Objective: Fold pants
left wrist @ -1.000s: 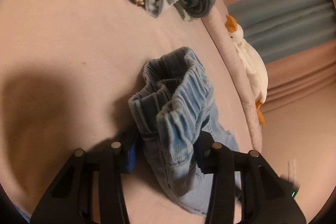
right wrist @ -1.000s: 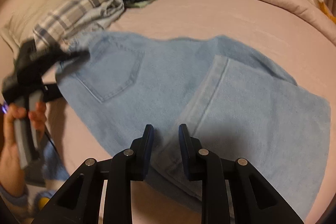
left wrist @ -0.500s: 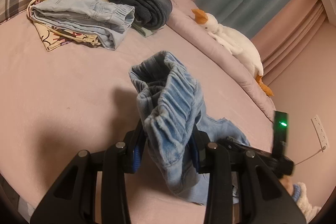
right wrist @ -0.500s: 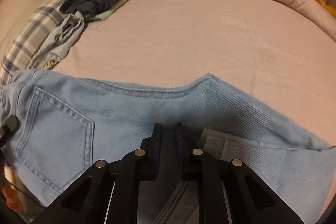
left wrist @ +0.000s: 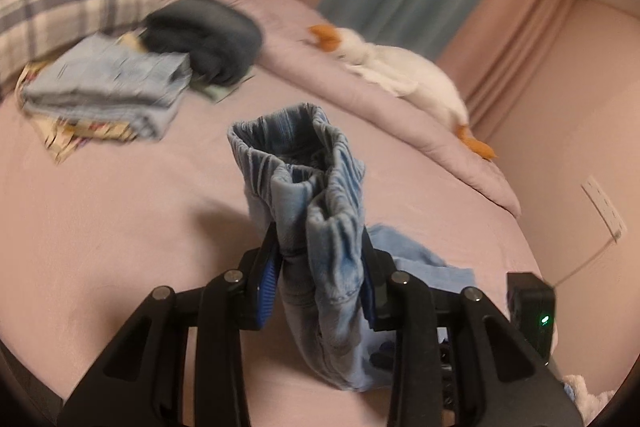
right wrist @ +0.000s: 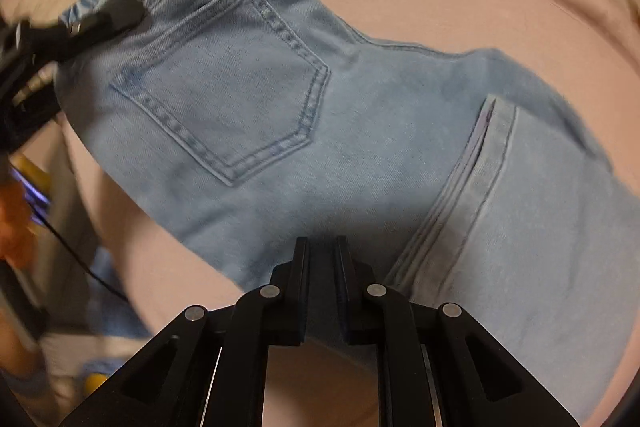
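A pair of light blue jeans (right wrist: 240,87) lies across the pink bed, back pocket up, with one leg hem folded over at the right. My left gripper (left wrist: 320,247) holds the bunched elastic waistband (left wrist: 304,163) raised off the bed; its jaws are closing on that fabric, and both pads press on it. The same left gripper (right wrist: 104,17) shows at the upper left of the right wrist view, at the waist end. My right gripper (right wrist: 321,243) is nearly closed, pinching a fold of denim at the near edge beside the hem.
A stack of folded clothes (left wrist: 108,87) and dark folded pants (left wrist: 208,35) lie at the far left by a plaid pillow (left wrist: 60,3). A white goose plush (left wrist: 392,67) rests on the rolled duvet. The bed's right edge meets a wall with a socket (left wrist: 604,207).
The left gripper has risen and rolled with the waistband in it, lifting the waist end. The right gripper's jaws have narrowed onto the denim near the folded hem.
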Demonstrator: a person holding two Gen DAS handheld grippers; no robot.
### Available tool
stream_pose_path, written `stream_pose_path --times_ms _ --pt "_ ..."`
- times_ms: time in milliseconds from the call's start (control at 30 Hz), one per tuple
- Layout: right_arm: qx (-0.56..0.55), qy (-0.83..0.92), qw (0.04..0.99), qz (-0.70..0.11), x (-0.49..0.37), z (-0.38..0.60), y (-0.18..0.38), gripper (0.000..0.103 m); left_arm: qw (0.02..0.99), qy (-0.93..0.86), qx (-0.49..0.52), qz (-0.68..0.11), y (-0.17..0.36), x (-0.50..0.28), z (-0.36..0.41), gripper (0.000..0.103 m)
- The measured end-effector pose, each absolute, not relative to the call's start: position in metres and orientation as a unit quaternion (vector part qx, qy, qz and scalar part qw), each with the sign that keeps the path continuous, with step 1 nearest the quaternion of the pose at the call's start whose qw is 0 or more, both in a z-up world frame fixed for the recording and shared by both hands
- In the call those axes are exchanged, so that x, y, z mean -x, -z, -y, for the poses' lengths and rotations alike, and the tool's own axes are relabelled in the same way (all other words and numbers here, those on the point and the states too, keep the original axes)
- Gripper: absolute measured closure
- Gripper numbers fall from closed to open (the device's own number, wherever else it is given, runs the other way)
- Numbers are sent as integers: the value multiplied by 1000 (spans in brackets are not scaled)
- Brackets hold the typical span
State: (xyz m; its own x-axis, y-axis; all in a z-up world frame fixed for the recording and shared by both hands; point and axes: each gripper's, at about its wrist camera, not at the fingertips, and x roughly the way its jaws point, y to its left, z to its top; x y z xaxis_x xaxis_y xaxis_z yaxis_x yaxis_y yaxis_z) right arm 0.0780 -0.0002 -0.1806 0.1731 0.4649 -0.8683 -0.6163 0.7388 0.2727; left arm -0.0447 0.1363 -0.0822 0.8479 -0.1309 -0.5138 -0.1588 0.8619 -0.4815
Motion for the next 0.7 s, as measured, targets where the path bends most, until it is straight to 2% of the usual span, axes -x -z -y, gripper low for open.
stream_pose_path --times_ms 133,300,433,533,567,600,667,700 --pt "15 -355 794 -494 -78 36 159 88 933 26 234 -272 68 33 -106 72" --pt "-141 -321 798 -491 -101 107 166 67 942 73 172 -280 58 16 -50 72" --pt "-248 -294 781 -492 -106 151 193 65 939 110 120 -301 67 6 -4 73" --pt "-391 -326 724 -465 -106 184 214 64 932 137 79 -327 82 -1 28 69" --pt "-430 -332 707 -453 -103 179 219 58 926 147 62 -341 91 -5 39 64" --pt "-463 -336 690 -443 -104 184 224 46 923 153 55 -349 97 -7 46 59" --pt "-523 -345 652 -427 -106 193 235 38 914 166 40 -369 112 -11 57 57" --pt "-543 -351 634 -424 -107 194 240 38 912 166 36 -374 117 -11 58 55"
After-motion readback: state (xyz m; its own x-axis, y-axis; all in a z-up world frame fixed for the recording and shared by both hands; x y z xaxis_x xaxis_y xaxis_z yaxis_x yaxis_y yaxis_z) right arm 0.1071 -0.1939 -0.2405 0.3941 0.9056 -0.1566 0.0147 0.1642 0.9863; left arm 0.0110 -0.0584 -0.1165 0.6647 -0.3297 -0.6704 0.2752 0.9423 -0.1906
